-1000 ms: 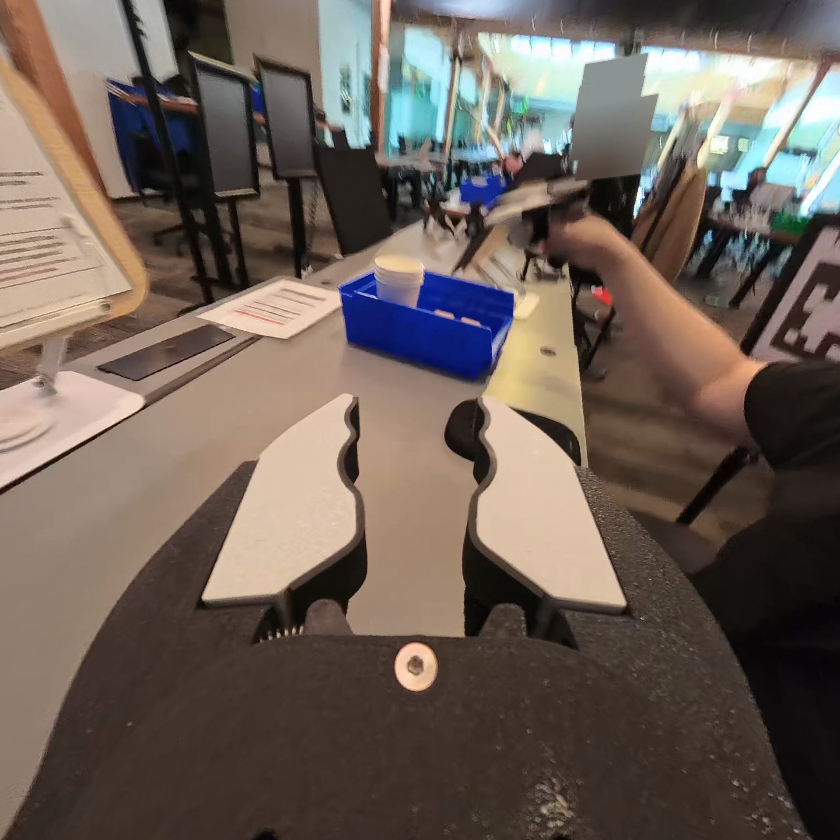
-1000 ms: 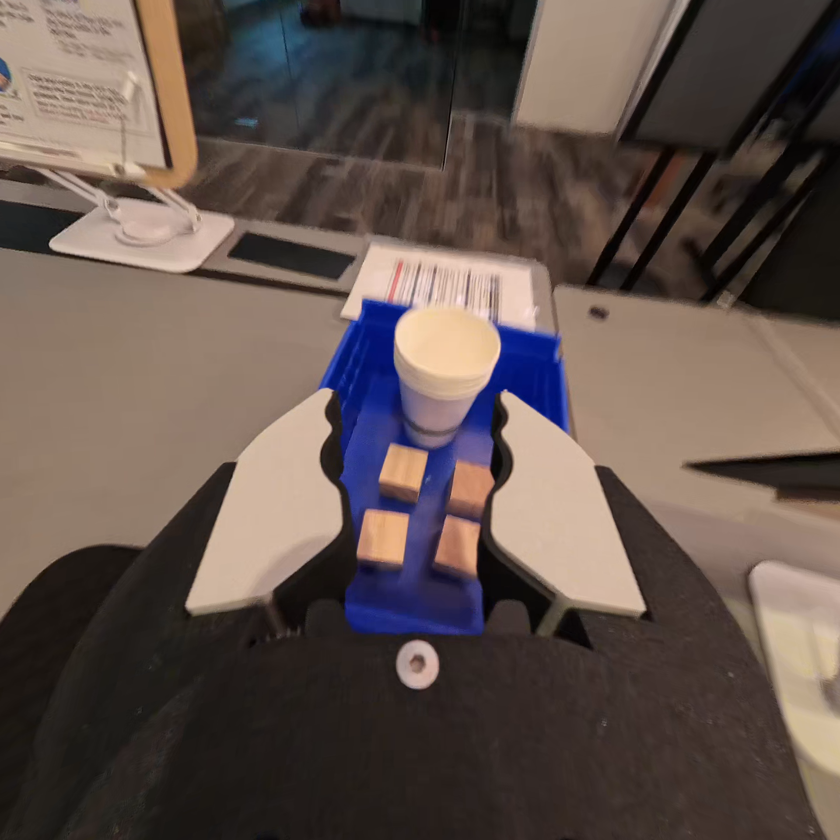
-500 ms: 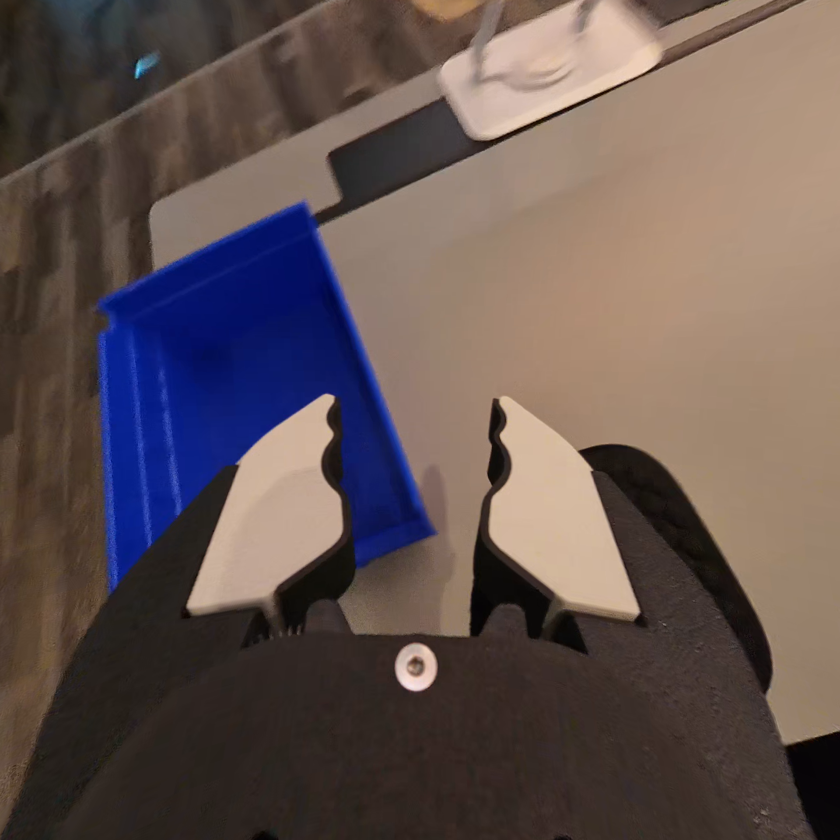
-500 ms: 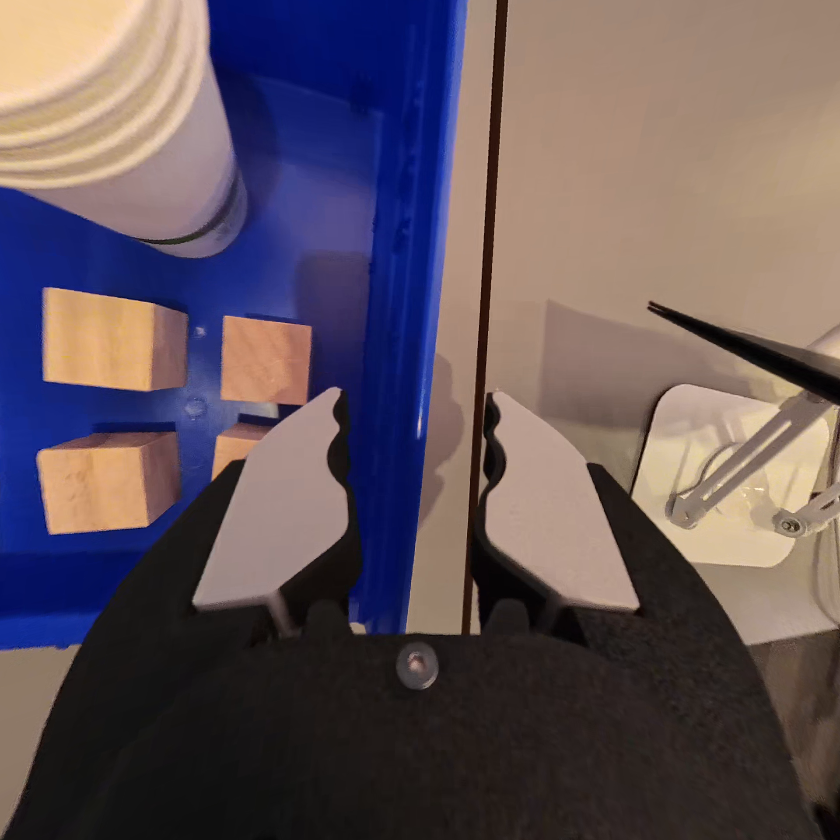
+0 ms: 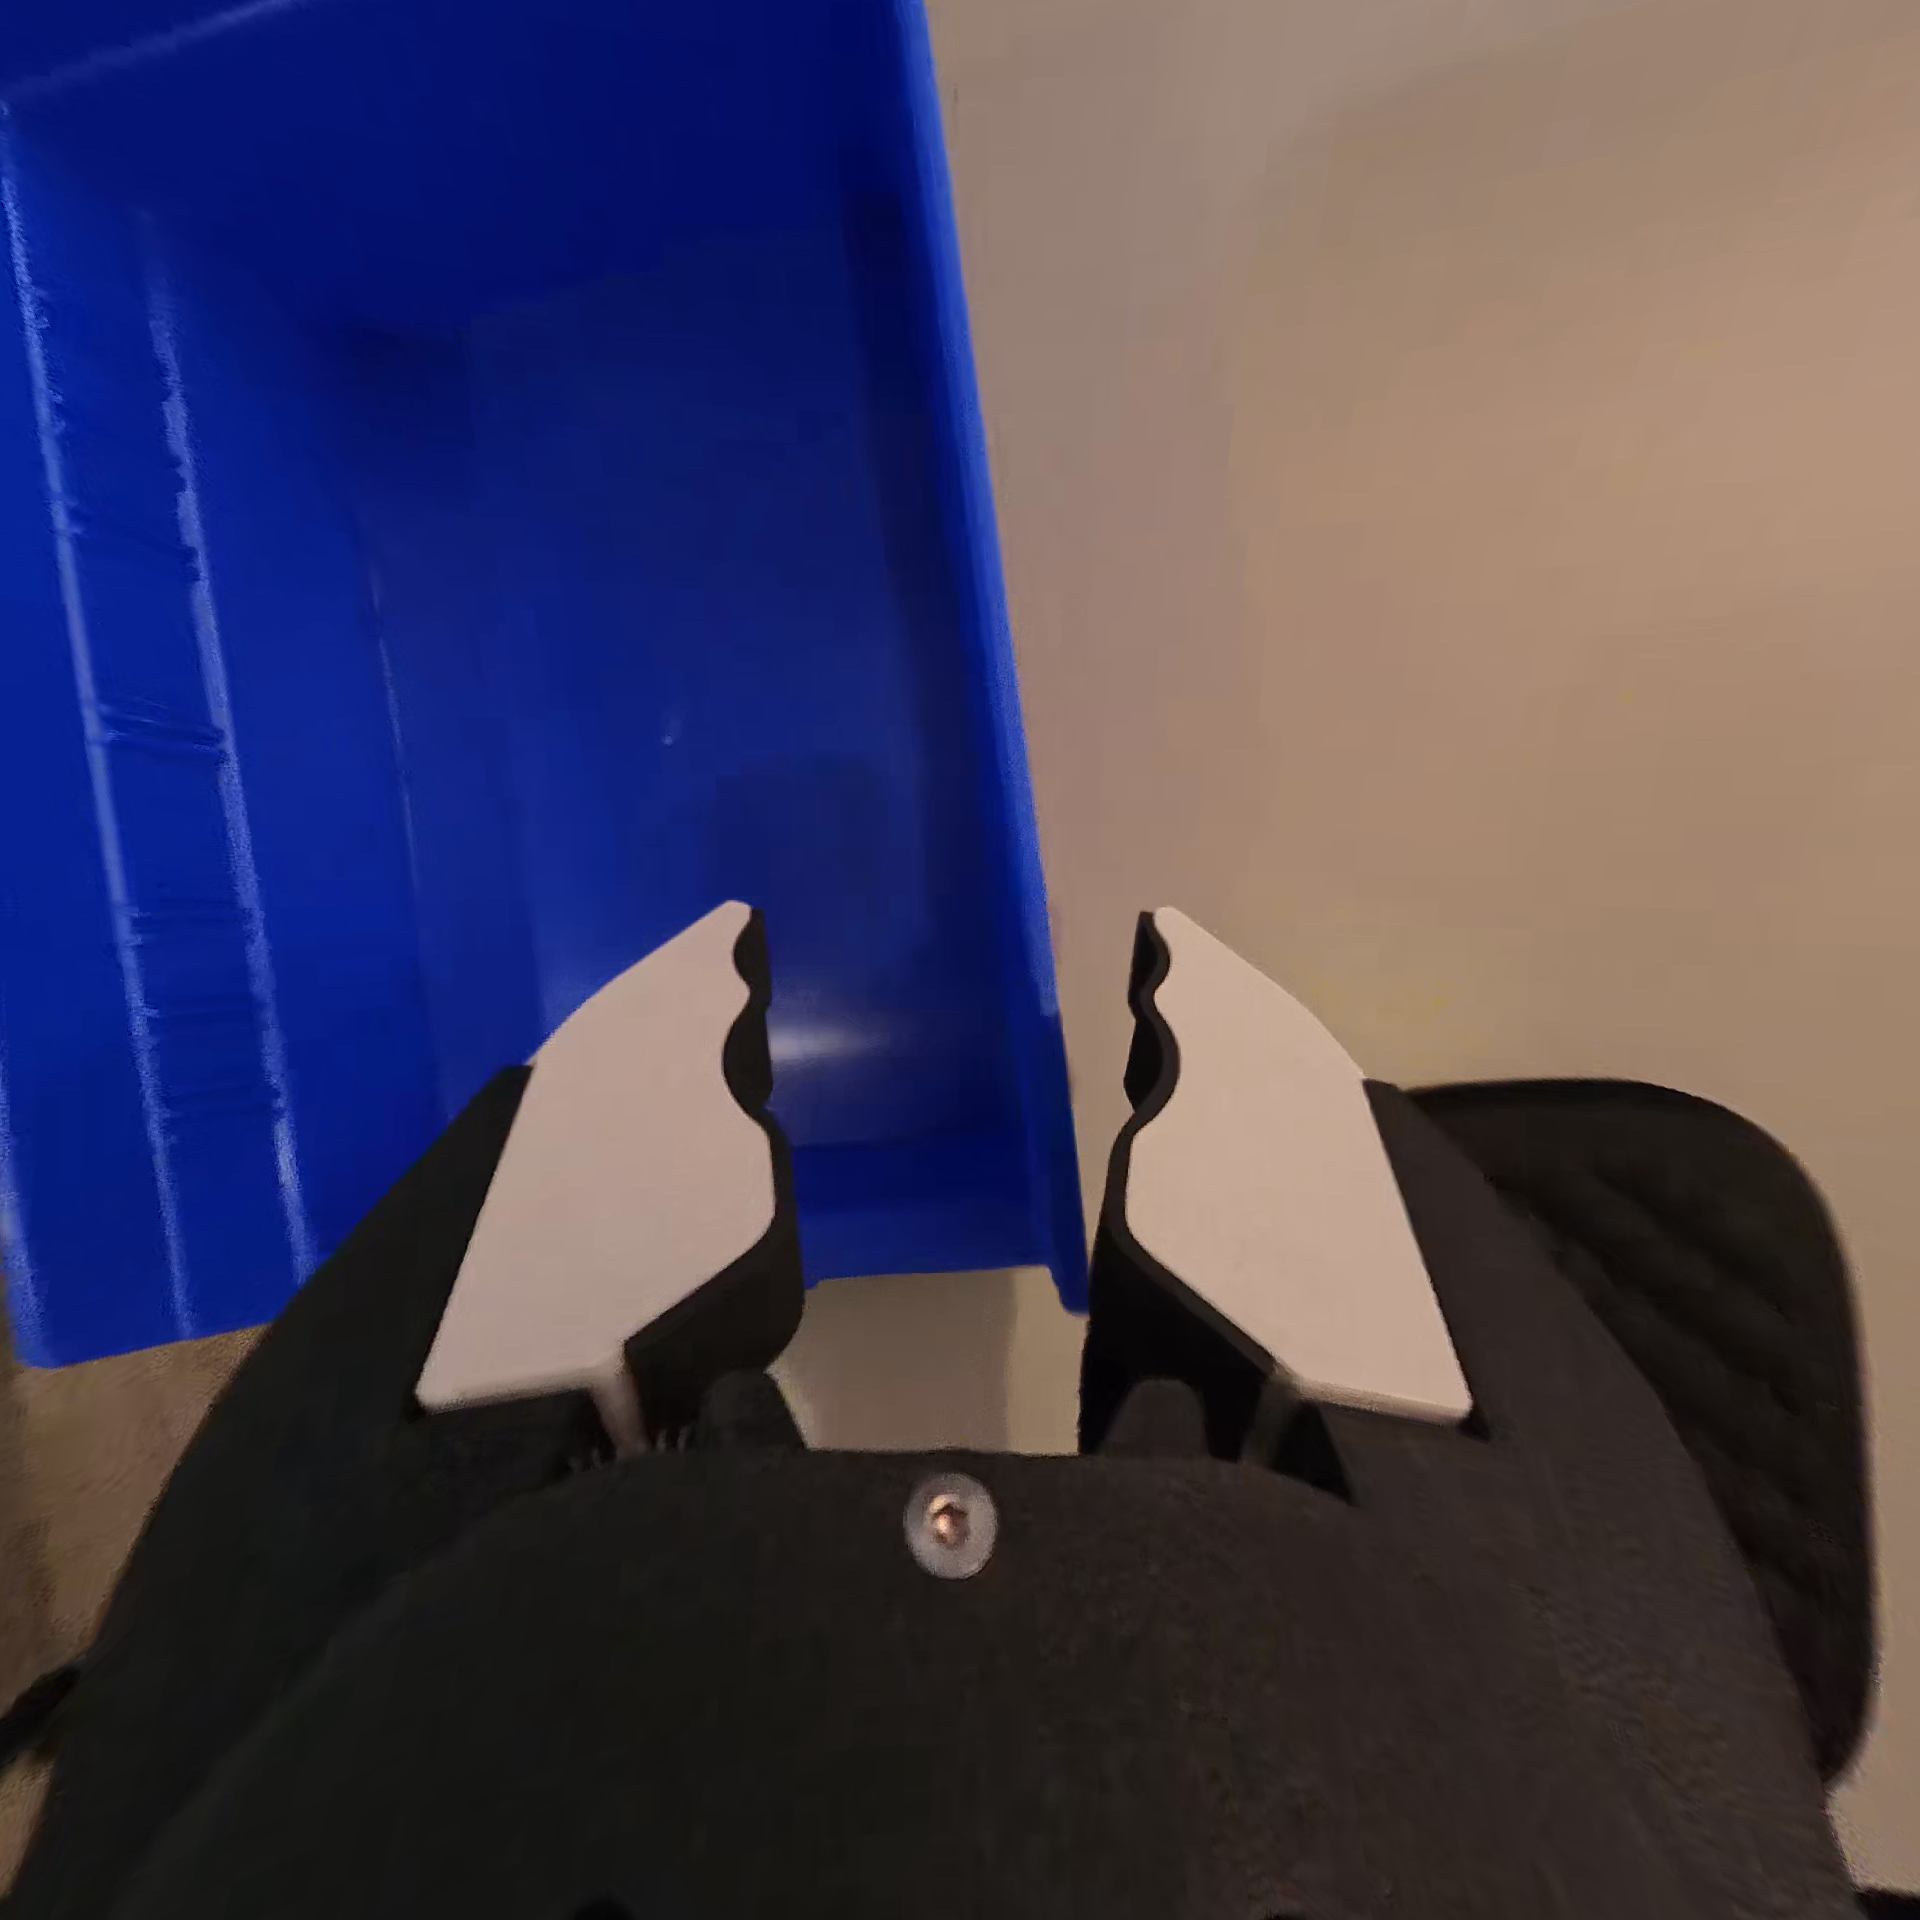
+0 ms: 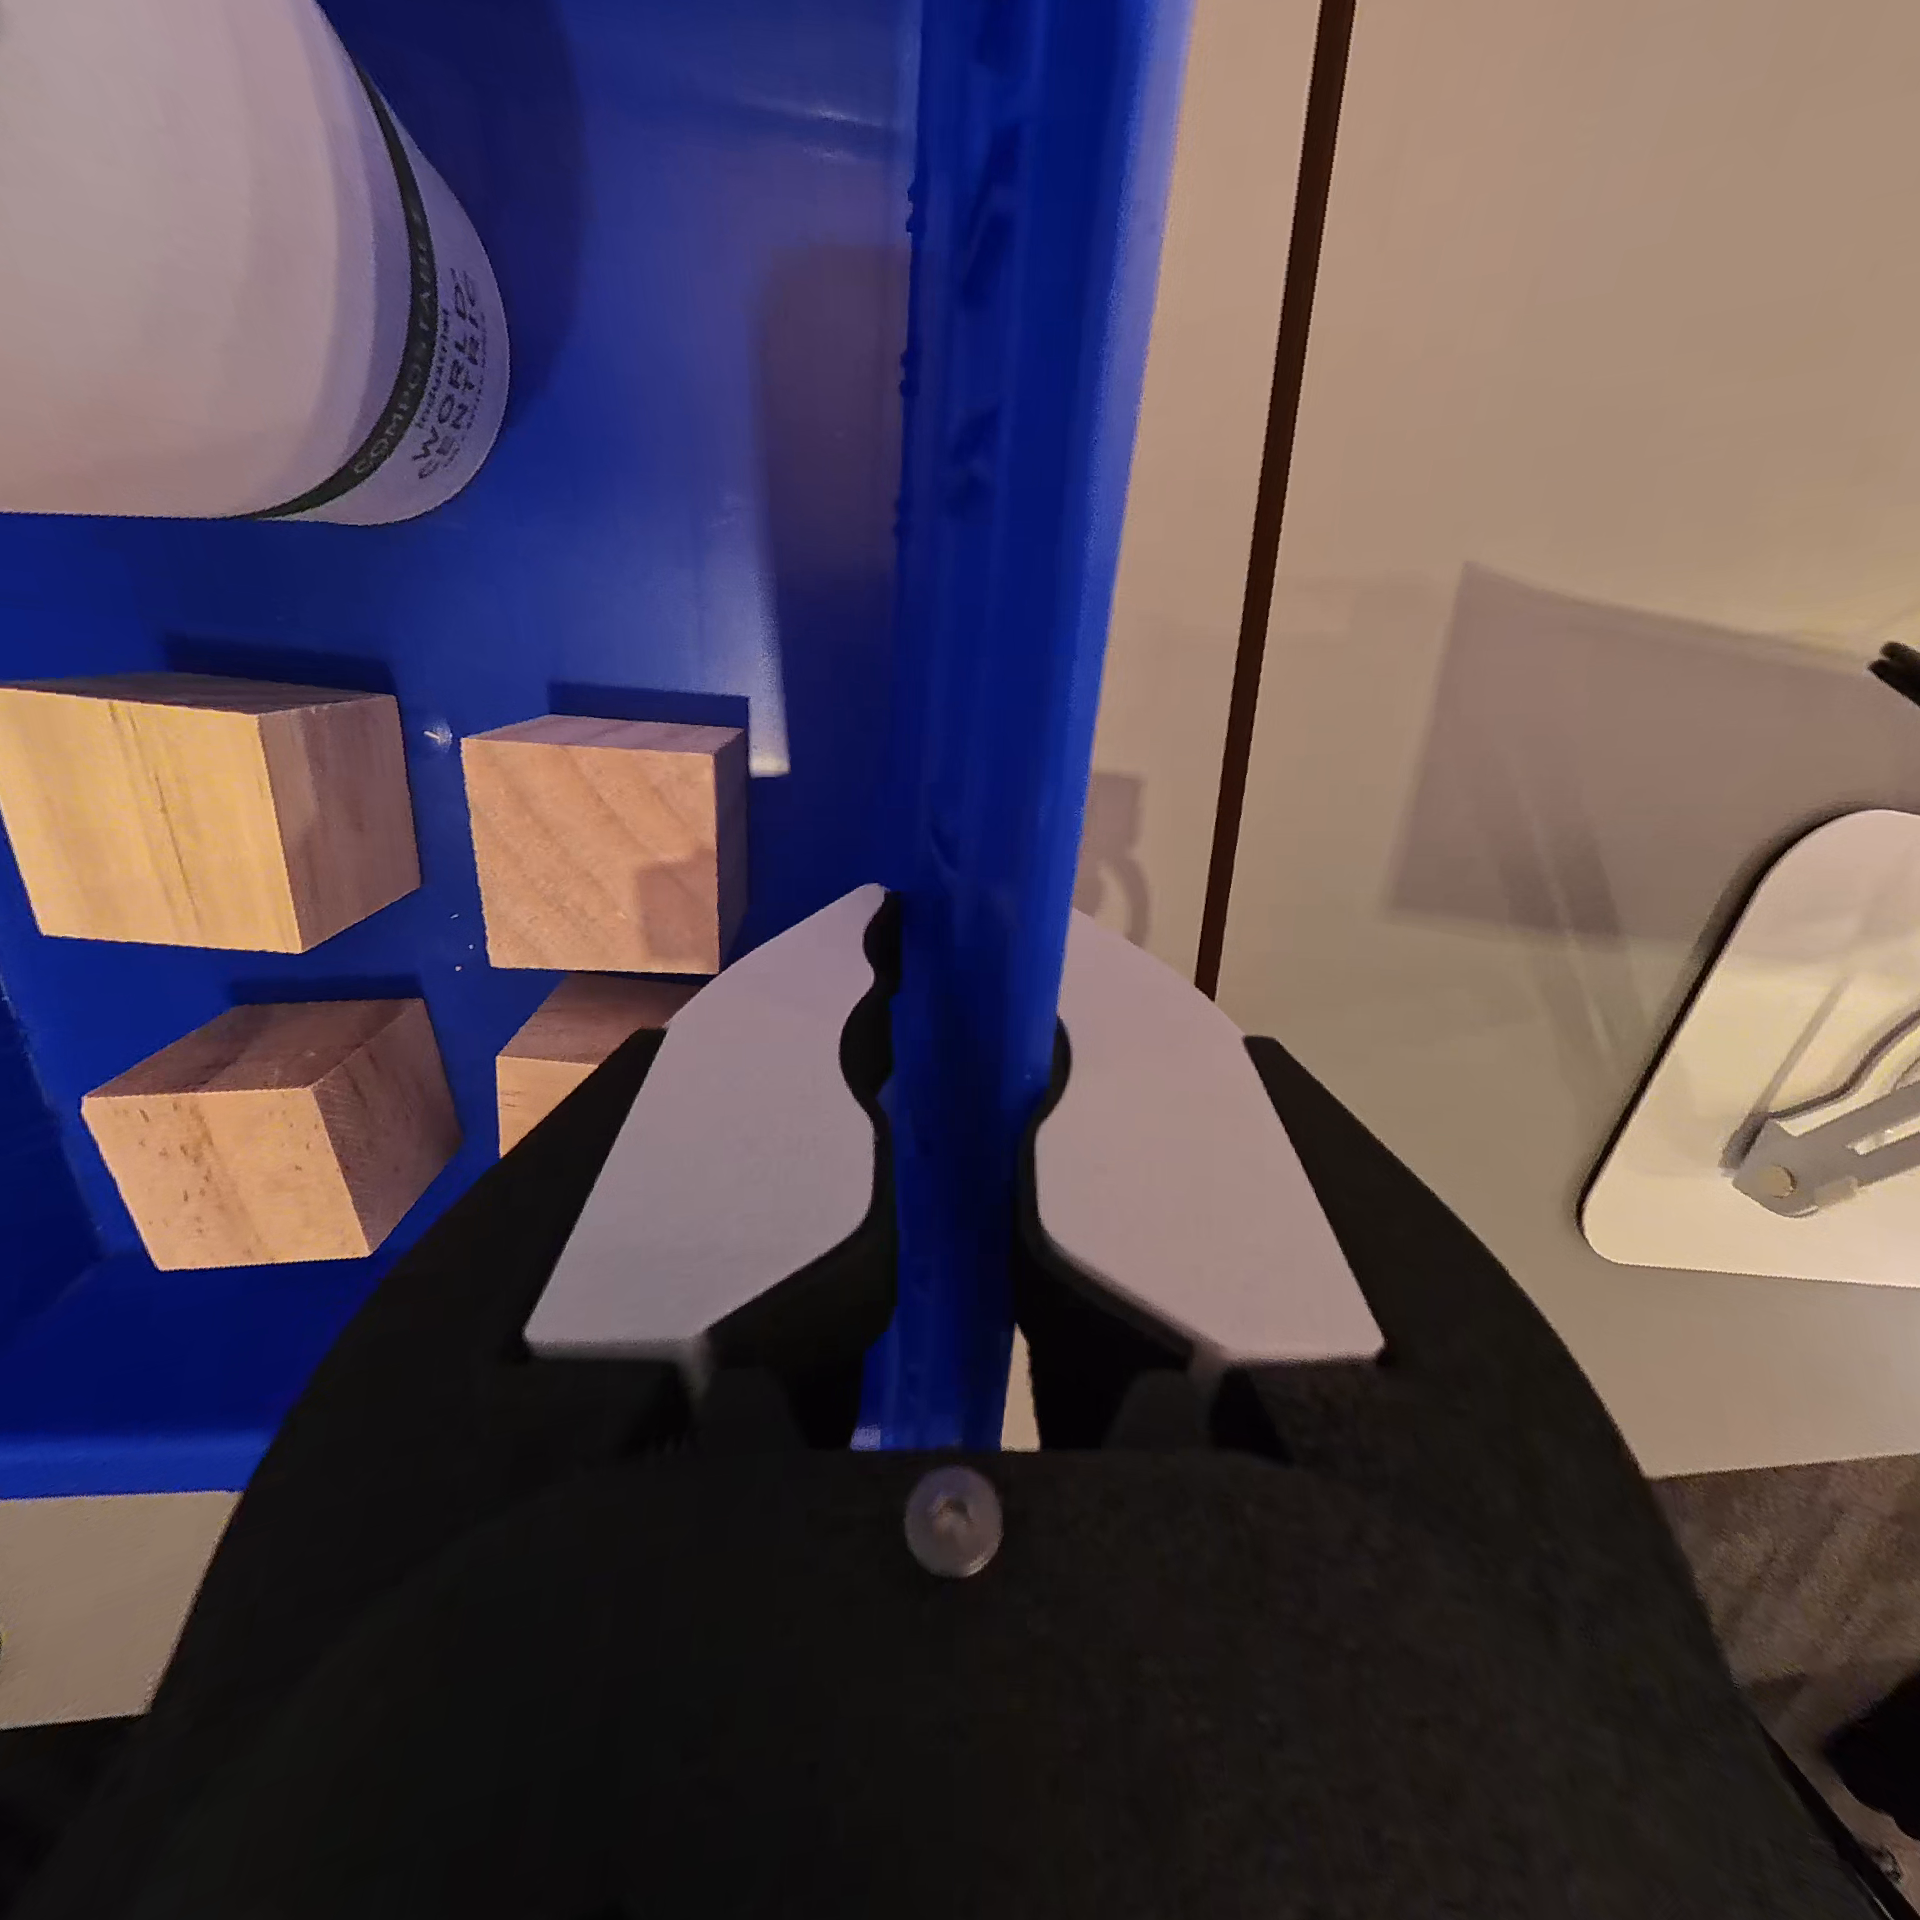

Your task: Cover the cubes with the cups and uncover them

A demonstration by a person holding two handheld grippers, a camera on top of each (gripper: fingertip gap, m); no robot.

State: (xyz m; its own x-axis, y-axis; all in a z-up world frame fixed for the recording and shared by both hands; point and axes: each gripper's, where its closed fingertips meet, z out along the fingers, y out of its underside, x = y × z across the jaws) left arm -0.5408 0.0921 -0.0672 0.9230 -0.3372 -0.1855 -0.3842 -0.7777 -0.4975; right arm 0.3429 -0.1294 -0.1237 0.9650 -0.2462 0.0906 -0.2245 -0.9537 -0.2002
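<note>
A blue bin (image 6: 997,520) stands on the grey table. In the right wrist view it holds a stack of white paper cups (image 6: 208,260) and several wooden cubes (image 6: 208,810), one partly hidden behind my finger. My right gripper (image 6: 977,914) is shut on the bin's right wall, one finger inside and one outside. In the left wrist view the blue bin (image 5: 520,520) shows only empty floor. My left gripper (image 5: 945,920) is open, with its fingers on either side of the bin's right wall near the front corner.
The grey table (image 5: 1455,520) lies to the right of the bin. In the right wrist view a dark seam (image 6: 1268,520) runs along the table, and a white stand base (image 6: 1766,1039) sits at the right. Carpet (image 6: 1818,1558) shows past the table edge.
Both grippers have come down close to the bin. The right one has closed on the bin's wall. The left one has shifted so that its open fingers straddle the wall.
</note>
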